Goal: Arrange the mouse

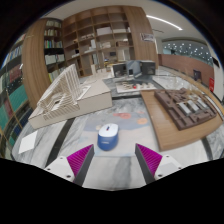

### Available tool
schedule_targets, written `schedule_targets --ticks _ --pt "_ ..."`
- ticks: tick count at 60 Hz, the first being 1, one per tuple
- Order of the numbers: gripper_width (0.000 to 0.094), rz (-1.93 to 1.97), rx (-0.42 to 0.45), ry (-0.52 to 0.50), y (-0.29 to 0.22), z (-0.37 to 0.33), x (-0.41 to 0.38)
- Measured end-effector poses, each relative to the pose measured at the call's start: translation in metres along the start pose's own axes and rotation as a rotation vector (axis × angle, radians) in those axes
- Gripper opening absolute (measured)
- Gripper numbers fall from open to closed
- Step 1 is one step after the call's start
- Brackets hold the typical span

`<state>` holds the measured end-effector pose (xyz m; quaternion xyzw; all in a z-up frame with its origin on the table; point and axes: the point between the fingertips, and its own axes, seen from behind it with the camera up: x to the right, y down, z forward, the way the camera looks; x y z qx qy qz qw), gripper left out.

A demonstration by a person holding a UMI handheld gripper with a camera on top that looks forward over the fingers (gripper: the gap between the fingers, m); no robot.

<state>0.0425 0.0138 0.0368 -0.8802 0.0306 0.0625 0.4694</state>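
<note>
A blue and white mouse (108, 134) lies on the grey table (112, 165), just ahead of my fingers and a little left of the middle line between them. My gripper (113, 160) is open and empty, with its two magenta pads (76, 160) spread wide on either side. There is a stretch of bare table between the fingertips and the mouse.
A large white architectural model (70, 97) stands at the left beyond the mouse. A wooden board with a brown model (185, 108) lies at the right. Small colourful items (133, 117) lie behind the mouse. Bookshelves (95, 35) fill the back wall.
</note>
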Motion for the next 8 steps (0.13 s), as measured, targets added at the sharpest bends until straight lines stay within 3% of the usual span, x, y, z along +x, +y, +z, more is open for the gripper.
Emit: schedule_targets --ticks 8 --pt "0.0841 0.047 0.114 0.1 0.005 -0.063 0.061"
